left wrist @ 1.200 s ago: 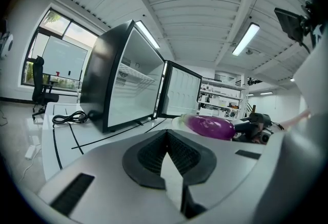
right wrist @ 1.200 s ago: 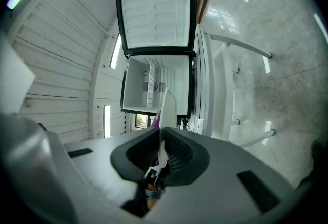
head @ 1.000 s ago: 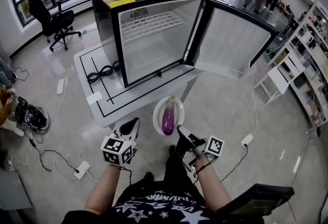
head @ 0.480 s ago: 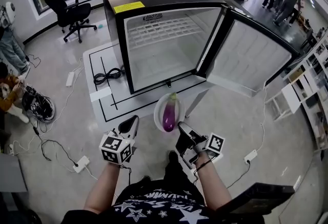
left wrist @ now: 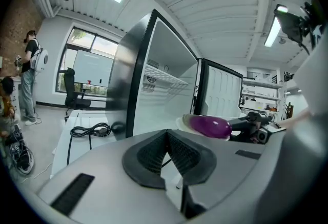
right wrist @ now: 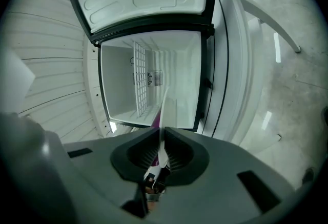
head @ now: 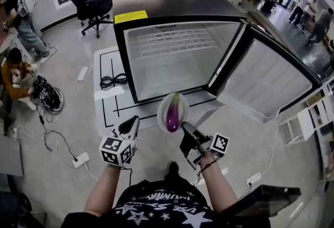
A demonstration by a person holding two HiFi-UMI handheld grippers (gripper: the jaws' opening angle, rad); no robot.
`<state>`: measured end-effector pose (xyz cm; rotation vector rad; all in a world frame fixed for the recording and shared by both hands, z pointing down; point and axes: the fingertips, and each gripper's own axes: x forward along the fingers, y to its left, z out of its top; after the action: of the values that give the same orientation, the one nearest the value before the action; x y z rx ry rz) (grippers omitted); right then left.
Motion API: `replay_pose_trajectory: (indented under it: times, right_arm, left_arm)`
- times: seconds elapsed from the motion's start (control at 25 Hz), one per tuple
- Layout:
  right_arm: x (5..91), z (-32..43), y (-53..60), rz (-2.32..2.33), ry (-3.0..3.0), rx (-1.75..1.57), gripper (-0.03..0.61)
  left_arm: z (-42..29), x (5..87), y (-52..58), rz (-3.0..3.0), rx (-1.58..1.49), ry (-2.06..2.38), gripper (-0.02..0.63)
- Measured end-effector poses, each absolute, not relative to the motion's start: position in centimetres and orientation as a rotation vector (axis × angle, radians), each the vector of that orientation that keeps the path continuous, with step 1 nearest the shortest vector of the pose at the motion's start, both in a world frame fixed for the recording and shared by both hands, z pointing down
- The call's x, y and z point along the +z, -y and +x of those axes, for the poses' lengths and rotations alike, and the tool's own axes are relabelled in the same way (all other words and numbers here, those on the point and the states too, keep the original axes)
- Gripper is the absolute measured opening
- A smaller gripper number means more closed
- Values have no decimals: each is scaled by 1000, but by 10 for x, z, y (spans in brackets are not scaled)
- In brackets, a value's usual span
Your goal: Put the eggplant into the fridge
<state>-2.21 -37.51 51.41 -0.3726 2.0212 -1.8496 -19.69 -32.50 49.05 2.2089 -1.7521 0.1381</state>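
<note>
A purple eggplant (head: 172, 114) lies on a white plate (head: 163, 107) held up in front of the open fridge (head: 177, 55). My right gripper (head: 183, 129) is shut on the plate's rim; in the right gripper view the plate (right wrist: 164, 115) shows edge-on between the jaws. My left gripper (head: 130, 127) hangs to the plate's left, shut with nothing in it. From the left gripper view the eggplant (left wrist: 209, 126) shows to the right, beside the fridge (left wrist: 154, 84).
The fridge door (head: 269, 78) stands swung out to the right. The fridge sits on a white table (head: 107, 102) with a coiled black cable (head: 112, 81). An office chair (head: 88, 5) and people (head: 18, 18) are at the far left.
My view has moved closer to the fridge. The plate with the eggplant has risen and advanced toward the fridge opening. Both grippers kept their grip states.
</note>
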Motion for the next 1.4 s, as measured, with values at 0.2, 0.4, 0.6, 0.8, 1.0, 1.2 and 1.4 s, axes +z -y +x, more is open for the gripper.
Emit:
replay_pose_trajectory:
  times: [0.2, 0.4, 0.6, 0.8, 1.0, 1.2, 1.4]
  right_arm:
    - [512, -17, 401, -305, -2056, -1885, 23]
    - [513, -9, 423, -246, -2079, -1920, 23]
    - [515, -3, 436, -198, -2101, -1956, 23]
    - [519, -3, 447, -148, -2148, -1972, 23]
    - [521, -9, 454, -139, -2150, -1965, 23]
    - [521, -20, 456, -176, -2143, -1968, 23]
    - [516, -24, 465, -228, -2140, -1943, 23]
  left_arm:
    - [-185, 490, 341, 2156, 135, 1814, 8]
    - [-173, 489, 355, 2106, 132, 1879, 8]
    - [-165, 487, 363, 2046, 116, 1941, 8]
    - [-156, 490, 367, 2005, 121, 1982, 8]
    - [-157, 494, 371, 2004, 139, 1976, 8]
    - [-169, 492, 383, 2022, 113, 1954, 8]
    - [-172, 486, 396, 2077, 114, 1916, 8]
